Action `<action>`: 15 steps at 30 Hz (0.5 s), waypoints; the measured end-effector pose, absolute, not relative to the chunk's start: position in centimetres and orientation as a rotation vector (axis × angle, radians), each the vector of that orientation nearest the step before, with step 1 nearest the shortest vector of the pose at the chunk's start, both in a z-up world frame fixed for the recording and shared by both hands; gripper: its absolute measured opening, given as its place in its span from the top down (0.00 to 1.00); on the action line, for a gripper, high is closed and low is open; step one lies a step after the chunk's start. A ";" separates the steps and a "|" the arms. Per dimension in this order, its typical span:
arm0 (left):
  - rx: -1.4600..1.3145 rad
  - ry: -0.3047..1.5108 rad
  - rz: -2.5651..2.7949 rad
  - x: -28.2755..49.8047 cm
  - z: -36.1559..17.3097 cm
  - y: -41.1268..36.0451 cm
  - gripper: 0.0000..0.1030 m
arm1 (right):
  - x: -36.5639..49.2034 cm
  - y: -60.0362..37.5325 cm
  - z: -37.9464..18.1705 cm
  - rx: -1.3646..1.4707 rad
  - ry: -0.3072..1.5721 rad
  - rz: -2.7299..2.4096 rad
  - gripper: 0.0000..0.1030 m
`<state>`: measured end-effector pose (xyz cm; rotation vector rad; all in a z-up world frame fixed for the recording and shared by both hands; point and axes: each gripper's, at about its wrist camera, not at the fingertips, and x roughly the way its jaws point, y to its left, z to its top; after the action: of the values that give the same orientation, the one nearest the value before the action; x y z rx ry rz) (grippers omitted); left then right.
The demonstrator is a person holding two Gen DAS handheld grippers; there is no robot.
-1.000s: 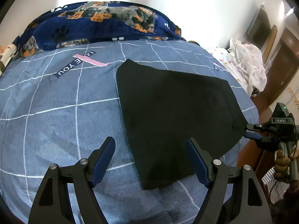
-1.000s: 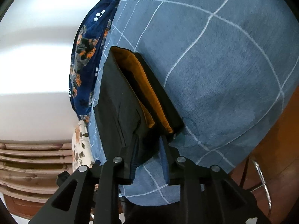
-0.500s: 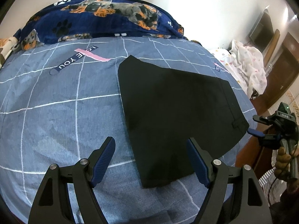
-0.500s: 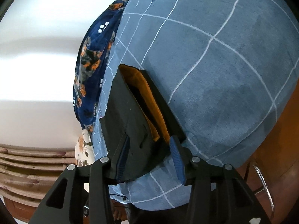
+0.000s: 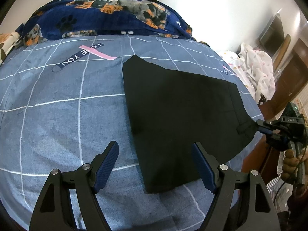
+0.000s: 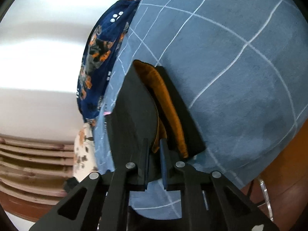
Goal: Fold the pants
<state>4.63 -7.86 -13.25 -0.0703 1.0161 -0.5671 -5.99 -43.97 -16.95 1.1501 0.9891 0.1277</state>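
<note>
Black pants (image 5: 182,105) lie flat and folded lengthwise on the bed, their near end between my left gripper's fingers. My left gripper (image 5: 154,145) hovers open just above that end, with nothing pinched. At the far right, my right gripper (image 5: 262,128) grips the waistband corner. In the right wrist view the pants (image 6: 132,115) show an orange lining (image 6: 169,115) inside the waistband. The jaws of my right gripper (image 6: 153,141) are closing narrowly, with the upper waistband layer between the pads.
A blue checked sheet (image 5: 57,105) covers the bed. A navy dog-print blanket (image 5: 100,17) lies along the far edge. White patterned cloth (image 5: 258,71) and wooden furniture (image 5: 292,73) stand to the right. A person's hand (image 5: 288,163) holds the right gripper's handle.
The right gripper's jaws spread and drew back slightly from the waistband, then closed again on its upper layer. The left gripper has stayed open in place.
</note>
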 end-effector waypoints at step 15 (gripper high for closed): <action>-0.087 1.024 -0.560 4.9 -13.3 -7.6 0.24 | -6.9 -44.6 -18.0 1.222 1.002 0.119 0.76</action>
<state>4.86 -7.56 -13.32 -0.0872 1.0243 -0.5604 -6.90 -44.63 -18.01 1.2224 1.0020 0.1193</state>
